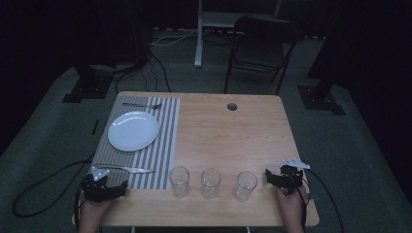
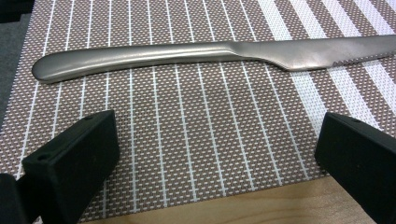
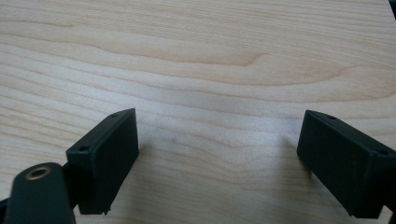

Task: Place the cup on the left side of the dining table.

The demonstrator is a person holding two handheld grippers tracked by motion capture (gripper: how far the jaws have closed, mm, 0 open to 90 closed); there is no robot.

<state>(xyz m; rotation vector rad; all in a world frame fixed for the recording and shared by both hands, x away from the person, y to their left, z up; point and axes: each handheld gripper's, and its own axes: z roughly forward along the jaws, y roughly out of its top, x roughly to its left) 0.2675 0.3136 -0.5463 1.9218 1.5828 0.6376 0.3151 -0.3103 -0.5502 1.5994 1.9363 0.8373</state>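
Observation:
My left gripper rests at the near left corner of the striped placemat, jaws wide open and empty. In the left gripper view the steel knife lies across the mat just beyond the open gripper. The same knife lies along the mat's near edge in the high view. My right gripper sits on the bare wood at the near right, open with nothing between its jaws. A white plate sits on the mat, and a fork lies beyond it.
Three clear glasses stand in a row along the table's near edge between the grippers. A round cable hole is at the far side. A folding chair stands behind the table.

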